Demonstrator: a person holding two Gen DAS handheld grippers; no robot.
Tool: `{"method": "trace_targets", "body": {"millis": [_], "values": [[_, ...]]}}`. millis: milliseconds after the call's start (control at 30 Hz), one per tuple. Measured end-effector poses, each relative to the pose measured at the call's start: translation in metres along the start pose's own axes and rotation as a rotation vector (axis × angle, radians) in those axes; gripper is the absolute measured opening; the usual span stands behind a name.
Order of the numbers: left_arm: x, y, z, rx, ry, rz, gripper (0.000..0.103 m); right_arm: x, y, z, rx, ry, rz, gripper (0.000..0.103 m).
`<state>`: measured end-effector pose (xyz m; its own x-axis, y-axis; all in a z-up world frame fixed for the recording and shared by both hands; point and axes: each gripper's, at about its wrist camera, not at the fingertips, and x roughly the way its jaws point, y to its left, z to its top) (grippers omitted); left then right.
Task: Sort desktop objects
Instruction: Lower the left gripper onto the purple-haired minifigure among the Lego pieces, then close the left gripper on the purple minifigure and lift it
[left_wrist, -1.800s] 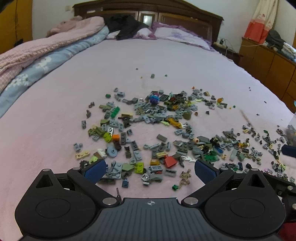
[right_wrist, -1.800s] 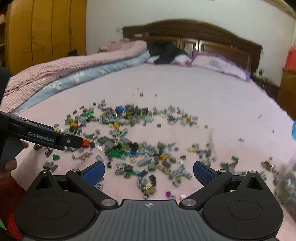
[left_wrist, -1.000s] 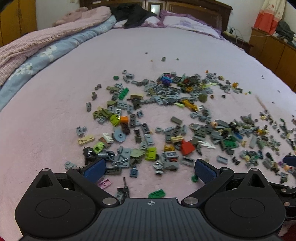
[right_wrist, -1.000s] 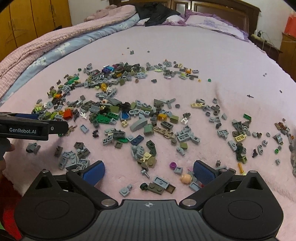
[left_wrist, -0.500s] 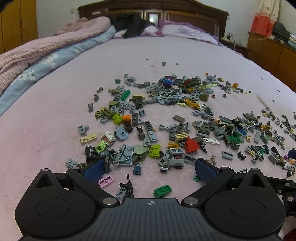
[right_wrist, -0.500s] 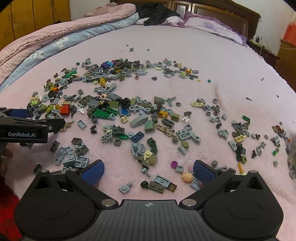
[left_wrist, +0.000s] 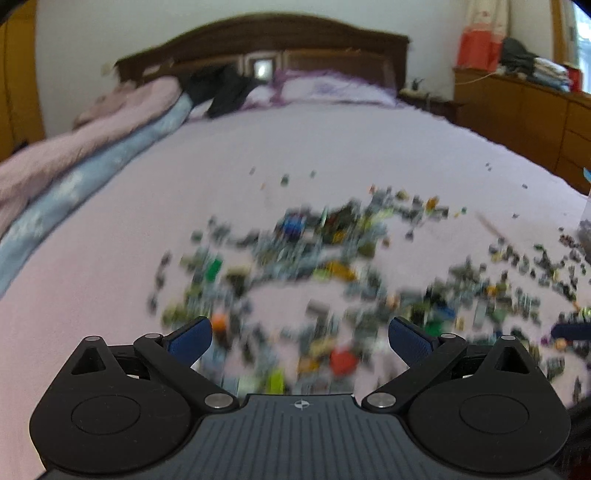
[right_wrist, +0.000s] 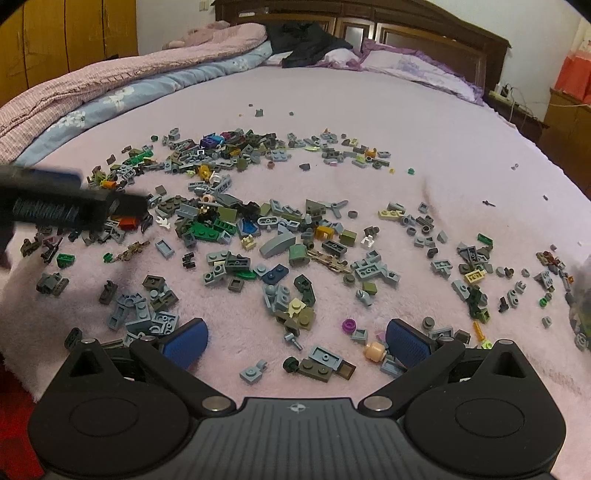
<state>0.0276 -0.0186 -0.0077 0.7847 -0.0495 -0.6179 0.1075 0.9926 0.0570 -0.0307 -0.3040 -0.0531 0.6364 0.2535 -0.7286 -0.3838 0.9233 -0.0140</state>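
While fingers gape, bricks (right_wrist: 295, 236) blurred, seemingly untouched

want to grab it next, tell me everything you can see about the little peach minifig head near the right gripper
The peach head is a small rounded piece, smooth and plastic-looking, pale peach all over; no face print can be made out. It lies on the pink fleecy bedspread just left of the right finger's blue pad of the open right gripper, close to it, though contact cannot be confirmed. A small grey tile sits just up-left and a grey plate beside its lower right. Nothing grips it.
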Motion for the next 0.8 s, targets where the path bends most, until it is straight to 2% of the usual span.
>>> {"method": "trace_targets", "body": {"millis": [100, 267, 367, 400, 433, 467, 633, 800], "values": [[0.018, -0.002, 0.020, 0.017, -0.033, 0.001, 0.103, 0.000, 0.001, 0.000, -0.001, -0.009, -0.002, 0.103], [0.066, -0.004, 0.046, 0.012, -0.025, 0.005, 0.102, -0.001, 0.000, -0.001, 0.001, -0.020, -0.003, 0.103], [0.091, -0.011, 0.050, 0.026, -0.015, -0.002, 0.088, -0.001, 0.000, -0.003, 0.001, -0.031, -0.007, 0.103], [0.097, -0.012, 0.050, 0.026, -0.006, -0.004, 0.077, -0.001, 0.001, -0.003, 0.000, -0.032, -0.008, 0.103], [0.101, -0.012, 0.049, 0.020, -0.001, -0.007, 0.070, -0.001, 0.001, -0.003, 0.000, -0.034, -0.008, 0.103], [0.106, -0.012, 0.048, 0.014, 0.004, -0.010, 0.070, -0.001, 0.000, -0.003, 0.000, -0.035, -0.009, 0.103], [0.115, -0.004, 0.051, -0.026, -0.001, -0.029, 0.052, -0.001, 0.001, -0.004, -0.003, -0.044, -0.012, 0.103], [0.124, 0.012, 0.050, -0.081, 0.025, -0.032, 0.042, -0.001, 0.001, -0.003, -0.006, -0.049, -0.010, 0.103]]}}
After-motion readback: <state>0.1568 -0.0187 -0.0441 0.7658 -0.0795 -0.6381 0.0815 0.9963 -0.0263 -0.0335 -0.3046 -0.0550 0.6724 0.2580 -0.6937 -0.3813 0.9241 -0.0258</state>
